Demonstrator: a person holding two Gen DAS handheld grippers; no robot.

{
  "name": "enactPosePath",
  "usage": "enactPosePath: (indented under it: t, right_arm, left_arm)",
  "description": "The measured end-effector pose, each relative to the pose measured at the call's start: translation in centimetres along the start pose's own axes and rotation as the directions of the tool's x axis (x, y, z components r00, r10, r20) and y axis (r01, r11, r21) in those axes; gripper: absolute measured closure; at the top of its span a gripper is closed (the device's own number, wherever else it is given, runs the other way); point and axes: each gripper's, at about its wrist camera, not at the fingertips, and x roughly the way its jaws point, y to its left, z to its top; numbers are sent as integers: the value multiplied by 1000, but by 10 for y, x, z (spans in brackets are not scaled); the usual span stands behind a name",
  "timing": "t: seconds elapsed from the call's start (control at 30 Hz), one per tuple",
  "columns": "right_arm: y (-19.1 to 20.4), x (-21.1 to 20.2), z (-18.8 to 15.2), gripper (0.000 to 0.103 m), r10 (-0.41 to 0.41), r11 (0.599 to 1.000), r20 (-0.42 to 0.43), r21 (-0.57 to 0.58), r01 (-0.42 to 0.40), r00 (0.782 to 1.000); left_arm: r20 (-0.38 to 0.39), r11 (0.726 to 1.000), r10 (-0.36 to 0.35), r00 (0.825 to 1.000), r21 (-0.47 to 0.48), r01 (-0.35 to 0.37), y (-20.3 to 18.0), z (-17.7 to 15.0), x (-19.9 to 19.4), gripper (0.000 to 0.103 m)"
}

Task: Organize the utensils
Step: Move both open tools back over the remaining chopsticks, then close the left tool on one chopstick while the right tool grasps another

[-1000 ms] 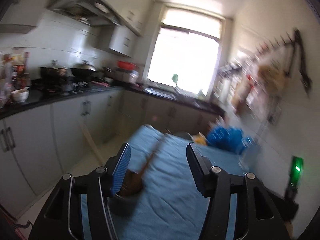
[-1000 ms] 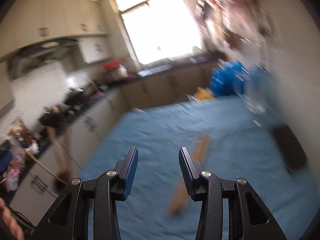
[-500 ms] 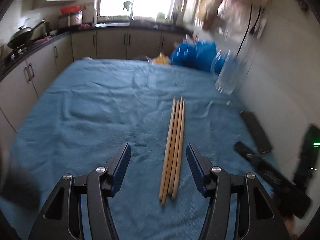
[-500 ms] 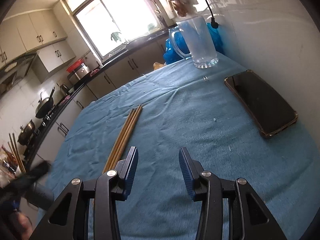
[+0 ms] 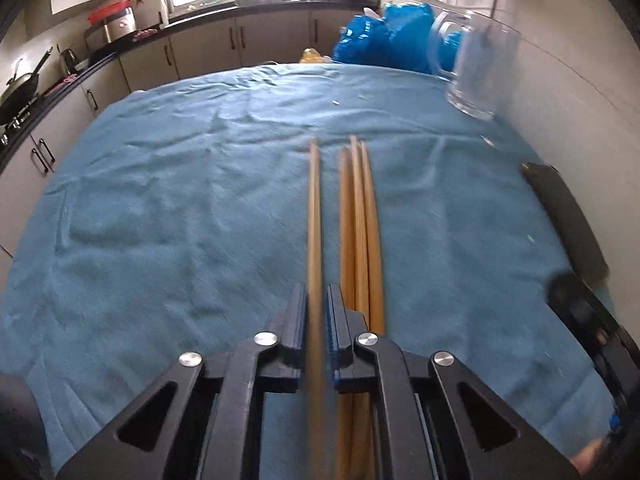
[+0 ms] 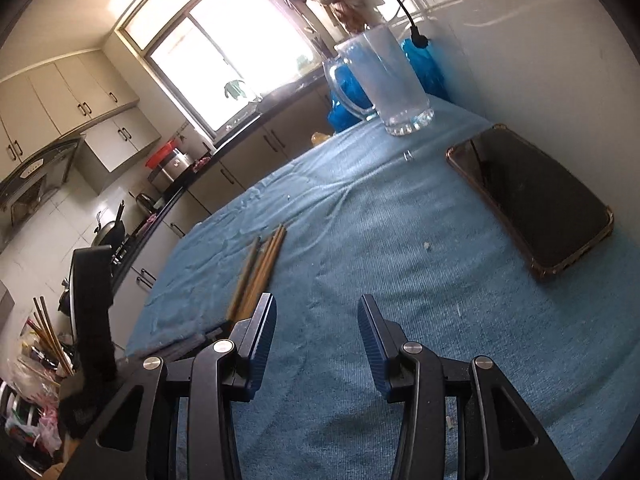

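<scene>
Several wooden chopsticks lie on a blue cloth. In the left wrist view my left gripper is shut on one chopstick, which points away between the blue pads. Three more chopsticks lie side by side just to its right. In the right wrist view the chopsticks lie left of and beyond my right gripper, which is open and empty above the cloth. Part of the left gripper shows at the left there.
A glass mug stands at the far right of the table, by the wall; it also shows in the left wrist view. A black phone lies on the right. Blue bags sit behind. Kitchen counters run along the left.
My left gripper moved forward and down to the chopsticks and shut on the leftmost one, now apart from the other three. The right gripper stays open and has barely moved.
</scene>
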Motion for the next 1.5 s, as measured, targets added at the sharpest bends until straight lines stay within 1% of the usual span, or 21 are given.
enactPosePath:
  t: [0.07,0.13,0.2,0.27,0.37,0.47,0.6,0.67,0.73,0.8,0.87,1.03,1.1,1.13,1.17,1.2,1.23,1.3,1.37,1.43,1.5]
  right_arm:
    - [2,-1,-2,57,1,1000,-4,-11,-1,1000]
    - [1,0,-3,57,-3,1000,-13,-13,3,1000]
    - [1,1,-4,57,-10,1000,-21,-17,9,1000]
    - [2,4,-5,57,-16,1000,-39,-25,15,999]
    - [3,13,-7,57,-4,1000,-92,-24,2,996]
    - [6,14,-7,57,6,999,-98,-33,-10,995]
    - [14,27,-7,57,35,999,-178,-32,-41,983]
    - [27,37,-7,57,0,996,-207,-92,-20,978]
    - [39,47,-6,58,-46,988,-230,-155,10,972]
    - [50,61,-2,65,-137,970,-242,-230,81,961]
    - [53,72,5,74,-197,957,-245,-259,132,949]
    - [65,102,23,75,-274,936,-279,-297,189,920]
    - [69,113,29,77,-318,921,-287,-319,223,903]
    - [71,118,33,83,-338,914,-292,-331,237,895]
    - [74,123,35,91,-362,903,-294,-348,254,884]
    - [74,125,36,93,-380,894,-297,-360,266,876]
    - [74,126,37,94,-395,888,-304,-368,275,867]
    - [69,121,38,95,-393,898,-334,-341,279,857]
    - [67,111,31,95,-386,902,-350,-336,270,853]
    - [66,94,18,95,-387,900,-362,-349,262,848]
    - [62,68,2,95,-376,905,-389,-349,243,841]
  left_arm:
    - [6,999,2,1000,-48,-1,7,-9,-7,96]
    - [1,994,39,999,-102,-38,20,-11,-11,96]
    - [-13,981,71,997,-182,-72,45,-14,-15,96]
    - [-17,975,67,998,-213,-69,63,-18,-19,96]
    - [-7,982,50,999,-182,-50,70,-26,-25,96]
    - [29,991,62,998,-122,-58,68,-36,-30,96]
    - [60,992,42,997,-125,-34,71,-43,-33,96]
    - [74,993,31,997,-118,-22,72,-43,-29,95]
    - [61,992,17,998,-123,-9,75,-41,-28,95]
    - [27,988,-10,1000,-151,14,81,-34,-25,95]
    - [6,985,-31,999,-171,32,84,-25,-19,95]
    - [-24,991,-26,999,-130,22,81,-10,-10,95]
    - [-40,991,-33,999,-129,27,81,-6,-8,95]
    - [-46,991,-39,998,-131,33,82,-5,-8,95]
    - [-49,989,-49,998,-139,42,84,-5,-8,95]
    - [-53,986,-66,996,-154,57,87,-6,-8,96]
    - [-59,982,-85,995,-171,74,91,-10,-10,96]
    - [-72,975,-121,990,-195,105,95,-16,-15,96]
    - [-90,964,-168,982,-224,145,101,-28,-23,96]
    - [-108,946,-231,967,-258,197,108,-47,-34,96]
    - [-122,924,-296,947,-290,251,115,-69,-46,96]
